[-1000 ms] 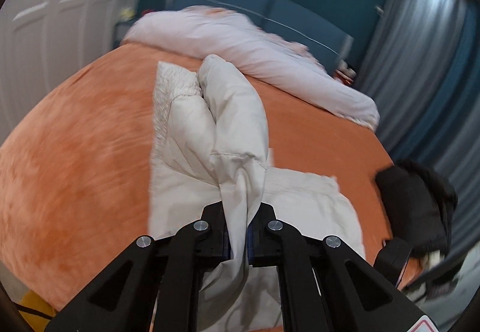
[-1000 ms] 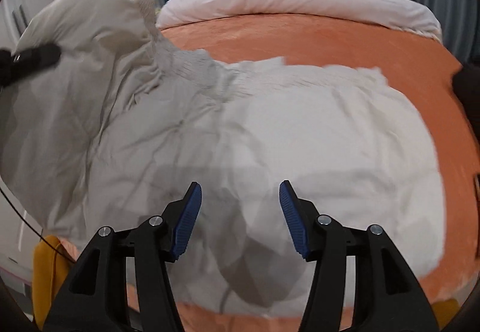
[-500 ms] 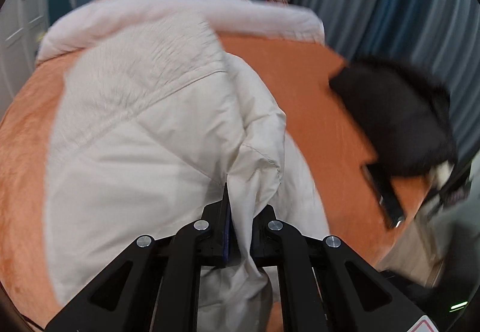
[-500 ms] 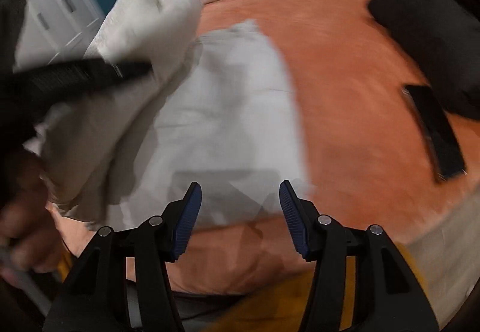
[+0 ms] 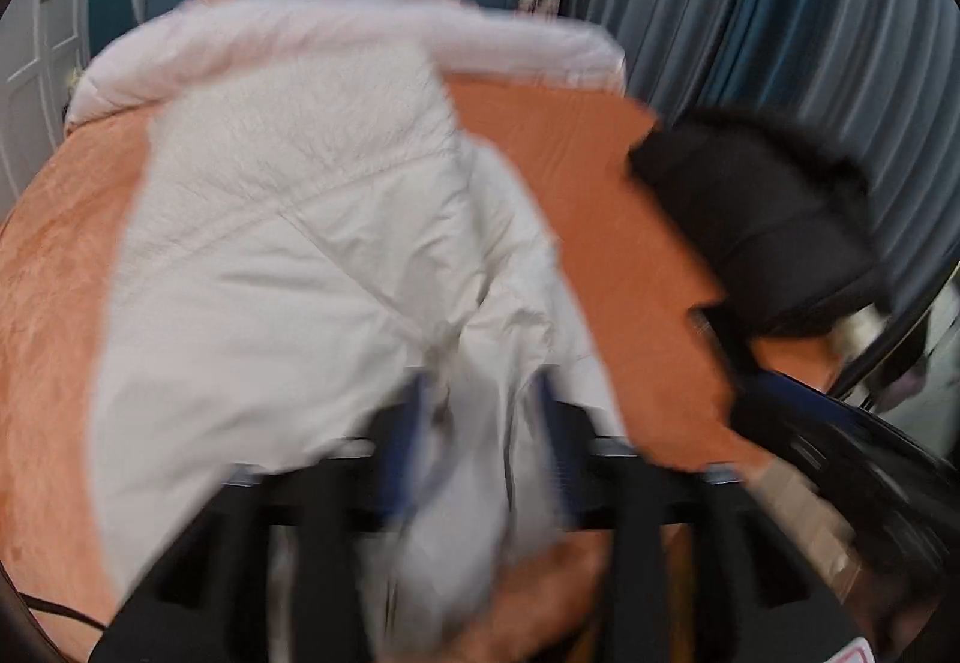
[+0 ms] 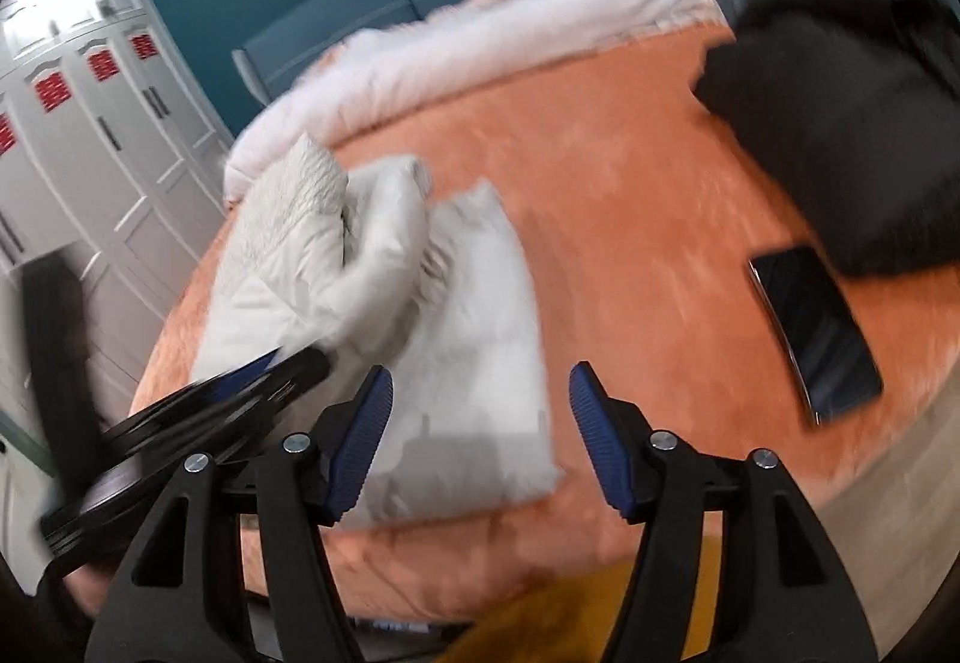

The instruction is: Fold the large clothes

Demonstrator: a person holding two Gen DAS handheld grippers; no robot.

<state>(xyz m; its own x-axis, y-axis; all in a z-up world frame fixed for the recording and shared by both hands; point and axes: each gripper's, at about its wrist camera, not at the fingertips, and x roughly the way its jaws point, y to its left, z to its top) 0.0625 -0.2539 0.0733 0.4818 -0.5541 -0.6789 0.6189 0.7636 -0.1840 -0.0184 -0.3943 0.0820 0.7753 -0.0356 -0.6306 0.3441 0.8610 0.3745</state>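
A white padded coat lies on the orange bed cover; it also shows in the right wrist view, partly folded over itself. My left gripper is blurred, its jaws stand apart and a fold of the coat hangs loosely between them. In the right wrist view the left gripper sits at the coat's near left edge. My right gripper is open and empty, above the coat's near corner by the bed's front edge.
A black garment lies at the bed's right side, also in the left wrist view. A dark phone lies beside it. A pink-white duvet is bunched at the headboard. White wardrobes stand left, grey curtains right.
My left gripper's jaws have opened from their pinch on the coat's fold. The folded part has come down onto the coat. My right gripper has swung right and pulled back toward the bed's edge.
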